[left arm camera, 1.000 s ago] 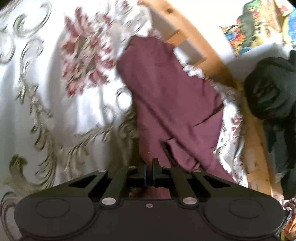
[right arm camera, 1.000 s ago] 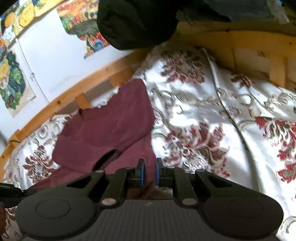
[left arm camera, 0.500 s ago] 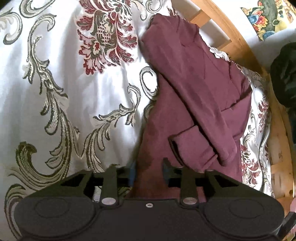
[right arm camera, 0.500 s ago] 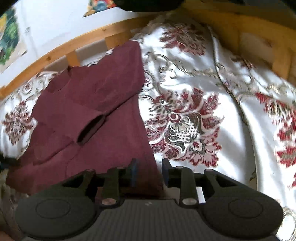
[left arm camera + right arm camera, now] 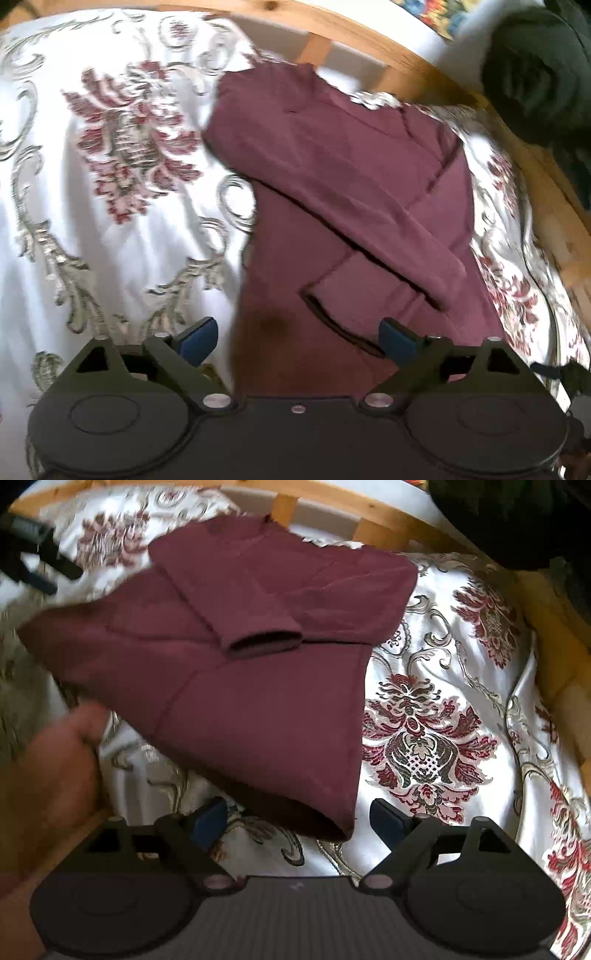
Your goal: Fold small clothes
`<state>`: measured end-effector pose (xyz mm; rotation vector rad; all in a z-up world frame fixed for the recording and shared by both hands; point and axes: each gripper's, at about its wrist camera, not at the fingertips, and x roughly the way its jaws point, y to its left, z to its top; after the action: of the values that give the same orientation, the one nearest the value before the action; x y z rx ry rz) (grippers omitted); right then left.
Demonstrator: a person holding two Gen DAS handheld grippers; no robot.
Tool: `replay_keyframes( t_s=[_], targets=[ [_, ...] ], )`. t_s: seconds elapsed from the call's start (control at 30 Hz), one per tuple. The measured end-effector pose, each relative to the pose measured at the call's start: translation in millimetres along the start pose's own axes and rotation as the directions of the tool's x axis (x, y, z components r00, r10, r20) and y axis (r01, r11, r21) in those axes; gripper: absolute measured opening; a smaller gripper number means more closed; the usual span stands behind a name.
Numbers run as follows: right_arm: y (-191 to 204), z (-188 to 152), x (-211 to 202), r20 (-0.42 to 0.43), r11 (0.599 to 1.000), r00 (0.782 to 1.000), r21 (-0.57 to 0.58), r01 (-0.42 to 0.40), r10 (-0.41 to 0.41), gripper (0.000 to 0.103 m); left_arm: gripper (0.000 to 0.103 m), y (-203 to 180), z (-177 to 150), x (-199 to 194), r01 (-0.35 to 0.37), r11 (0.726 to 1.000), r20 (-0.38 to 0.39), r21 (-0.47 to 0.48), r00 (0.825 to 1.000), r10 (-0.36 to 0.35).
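**Maroon top down on the bedspread, both grippers spread wide**

Maroon long-sleeved knit top [image 5: 258,686] lies on the white satin bedspread with red and gold floral damask [image 5: 424,738], its body partly folded and one sleeve cuff [image 5: 264,644] lying across the chest, opening facing us. Left gripper [image 5: 297,338] has just been opening, and its jaws now stand wide, blue pads [image 5: 197,338] clear of the cloth, though the lower part of the top sits between them. Right gripper [image 5: 297,818] has likewise just been opening; the hem corner of the top lies between its pads, untouched.

Around it: a curved pale wooden bed rail [image 5: 373,517] runs behind the collar end and down the right-hand side. A dark green bundle of fabric [image 5: 535,74] sits on that rail at the upper right. In the right wrist view a bare hand [image 5: 48,775] fills the lower left, close to the garment's lower edge, and the left gripper's black body shows at the upper left.

Open bedspread stretches wide to the left of the top in the left wrist view, and to its right in the right wrist view. The collar end lies close to the rail, leaving little room there.
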<state>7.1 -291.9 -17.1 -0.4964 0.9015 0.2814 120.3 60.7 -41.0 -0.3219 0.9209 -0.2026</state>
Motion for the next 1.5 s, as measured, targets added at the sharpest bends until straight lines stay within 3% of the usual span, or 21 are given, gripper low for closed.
replay_keyframes(
  t_s=[0.23,0.4,0.5,0.67,0.7,0.73,0.8,0.83,1.0,1.17,1.3,1.4,1.5],
  targets=[
    [17.4,2.9,11.9,-0.004,0.992,0.995,-0.081,0.097,-0.097,0.099,0.099,-16.7,-8.8,3.6,0.034,0.996,-0.015,0.083,0.999,-0.033],
    [41.6,1.7,15.7,0.092,0.943,0.977,-0.257,0.211,-0.194,0.097,0.099,-18.8,-11.0,3.0,0.038,0.995,-0.015,0.097,0.999,-0.037],
    [53.8,-2.6,12.3,0.142,0.909,0.969,-0.341,0.241,-0.203,0.082,0.099,-20.3,-11.2,2.5,0.046,0.993,-0.01,0.106,0.999,-0.045],
    [63.1,-5.3,8.8,0.148,0.899,0.976,-0.387,0.205,-0.159,0.041,0.099,-27.0,-13.2,1.3,0.074,0.987,-0.01,0.145,0.997,-0.073],
    [62.6,-4.6,7.2,0.144,0.903,0.979,-0.385,0.191,-0.146,0.033,0.099,-29.0,-14.1,0.6,0.079,0.984,-0.008,0.158,0.997,-0.079],
    [61.1,-2.7,4.0,0.143,0.911,0.981,-0.372,0.176,-0.131,0.018,0.099,-31.3,-15.1,-0.5,0.085,0.981,-0.002,0.173,0.996,-0.086],
    [52.9,3.3,-2.5,0.159,0.931,0.982,-0.332,0.151,-0.102,0.013,0.099,-36.1,-17.0,-3.6,0.104,0.972,0.016,0.21,0.994,-0.11],
    [49.4,7.5,-6.9,0.171,0.94,0.981,-0.31,0.142,-0.091,0.008,0.099,-39.3,-18.0,-5.2,0.116,0.966,0.024,0.231,0.992,-0.125],
    [18.6,36.9,-33.9,0.228,0.987,0.974,-0.152,0.049,-0.014,0.007,0.099,-58.6,-27.2,-6.6,0.179,0.92,0.018,0.349,0.98,-0.198],
    [-7.8,67.9,-55.3,0.26,0.995,0.96,-0.03,-0.098,0.103,0.007,0.099,-87.1,-50.4,4.4,0.227,0.831,-0.052,0.507,0.971,-0.233],
    [-10.5,84.5,-64.7,0.272,0.99,0.952,-0.04,-0.135,0.141,0.007,0.097,-112.3,-69.0,12.6,0.214,0.762,-0.06,0.611,0.973,-0.225],
    [-10.7,91.1,-68.0,0.287,0.987,0.944,-0.046,-0.154,0.161,0.007,0.096,-128.9,-75.2,20.7,0.185,0.746,-0.024,0.64,0.975,-0.221],
    [-9.6,93.5,-71.7,0.303,0.986,0.939,-0.044,-0.158,0.164,0.007,0.087,-143.6,-79.3,32.2,0.073,0.734,0.055,0.675,0.988,-0.148]
  ],
)
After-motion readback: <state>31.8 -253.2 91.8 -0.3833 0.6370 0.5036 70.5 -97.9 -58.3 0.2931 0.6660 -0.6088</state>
